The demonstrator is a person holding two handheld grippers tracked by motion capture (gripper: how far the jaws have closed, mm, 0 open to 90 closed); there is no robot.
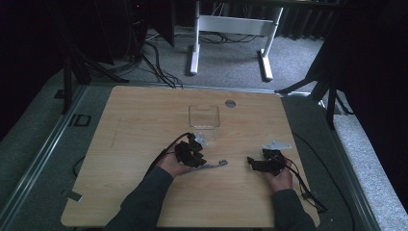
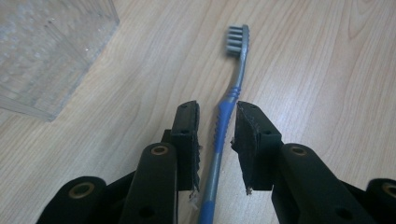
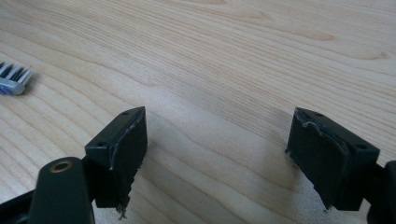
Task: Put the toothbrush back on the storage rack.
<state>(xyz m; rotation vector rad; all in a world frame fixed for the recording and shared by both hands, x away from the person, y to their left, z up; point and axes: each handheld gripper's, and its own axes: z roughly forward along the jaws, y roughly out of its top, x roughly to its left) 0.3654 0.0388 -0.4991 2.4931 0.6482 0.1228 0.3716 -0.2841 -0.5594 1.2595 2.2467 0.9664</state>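
Note:
A blue and grey toothbrush point(image 1: 217, 164) lies flat on the wooden table point(image 1: 139, 125), bristle head pointing right. In the left gripper view its handle point(image 2: 223, 123) runs between the two black jaws of my left gripper point(image 2: 217, 112), which straddle it with a narrow gap on each side. From above, the left gripper point(image 1: 198, 160) sits low over the handle's left end. My right gripper point(image 1: 253, 162) hovers to the right of the brush, jaws wide apart over bare wood point(image 3: 217, 121). The brush head point(image 3: 14, 79) shows at the left edge of the right gripper view.
A clear plastic box point(image 1: 204, 117) stands upright just behind the left gripper, and its corner point(image 2: 42, 51) is close at the upper left in the left gripper view. A round grommet point(image 1: 230, 103) sits near the table's far edge. Cables trail from both grippers.

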